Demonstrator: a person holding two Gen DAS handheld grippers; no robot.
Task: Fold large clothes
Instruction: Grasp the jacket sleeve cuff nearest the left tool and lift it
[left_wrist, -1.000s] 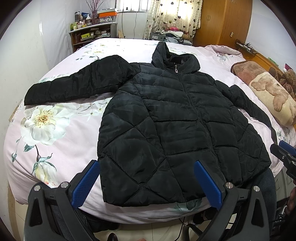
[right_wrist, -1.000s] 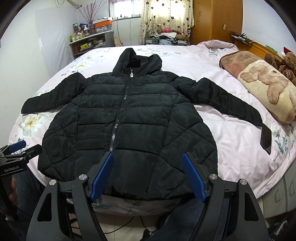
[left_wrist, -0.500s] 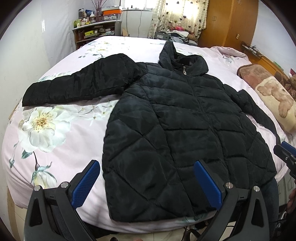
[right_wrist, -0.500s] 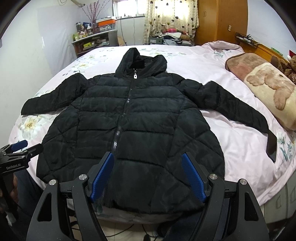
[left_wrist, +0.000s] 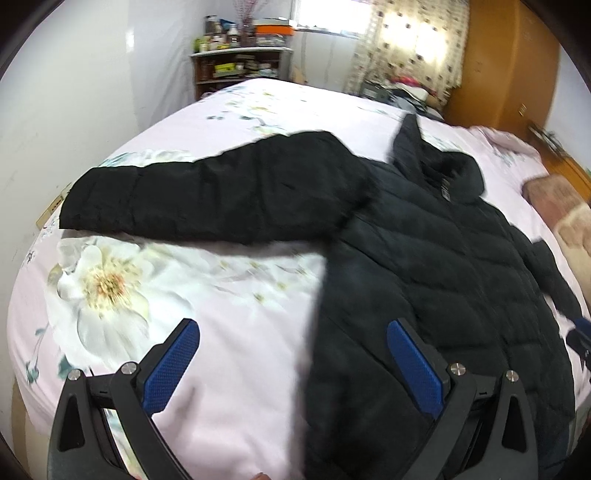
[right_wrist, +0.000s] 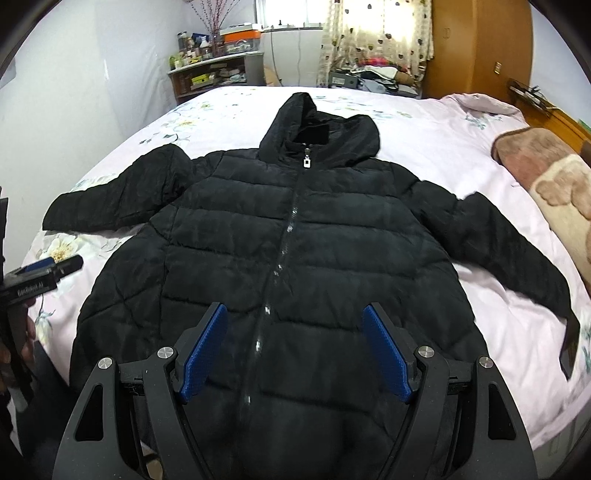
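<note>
While black jacket (right_wrist: 295, 236) lies flat on bed (right_wrist: 424, 122); both hand-held grippers (left_wrist: 291, 354) (right_wrist: 295, 347) gape wide, empty.

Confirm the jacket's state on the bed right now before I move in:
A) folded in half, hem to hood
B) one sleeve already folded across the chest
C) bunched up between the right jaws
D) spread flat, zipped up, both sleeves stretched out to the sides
D: the black jacket lies flat on the pink floral bedsheet, zipper closed to the collar, both sleeves out sideways, and both sets of jaws are open and empty.
</note>
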